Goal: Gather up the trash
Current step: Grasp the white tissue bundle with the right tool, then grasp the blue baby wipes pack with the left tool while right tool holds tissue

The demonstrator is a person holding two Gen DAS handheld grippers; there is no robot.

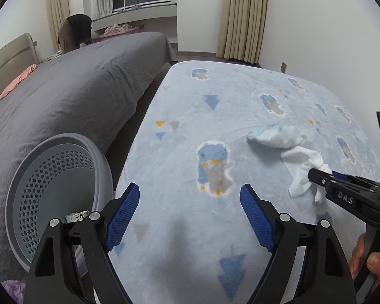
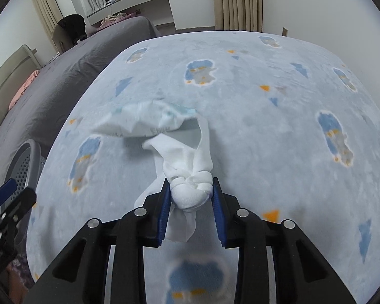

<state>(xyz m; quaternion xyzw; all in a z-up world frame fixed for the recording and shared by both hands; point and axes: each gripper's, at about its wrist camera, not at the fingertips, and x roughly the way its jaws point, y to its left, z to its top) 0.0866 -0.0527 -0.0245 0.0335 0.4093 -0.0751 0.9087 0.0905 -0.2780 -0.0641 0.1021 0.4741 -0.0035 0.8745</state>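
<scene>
Right tongs (image 2: 191,197) clamped on the bunched near end of a white tissue (image 2: 190,190), whose far part drapes toward a crumpled white-and-blue wrapper (image 2: 144,120); both lie on the penguin-print blanket (image 2: 266,126) of the bed, near its middle. Left tongs (image 1: 190,217) stand wide and hold nothing, just right of the grey perforated bin (image 1: 55,197) at the bed's near left edge. Judged step: lifting the tissue for transfer to the bin. A clean lift straight up should free the trailing tail before moving left. The tissue's long axis runs near-to-far, knotted end nearest; the wrapper lies crosswise, left to right. Whether the tissue and wrapper are joined cannot be told.
</scene>
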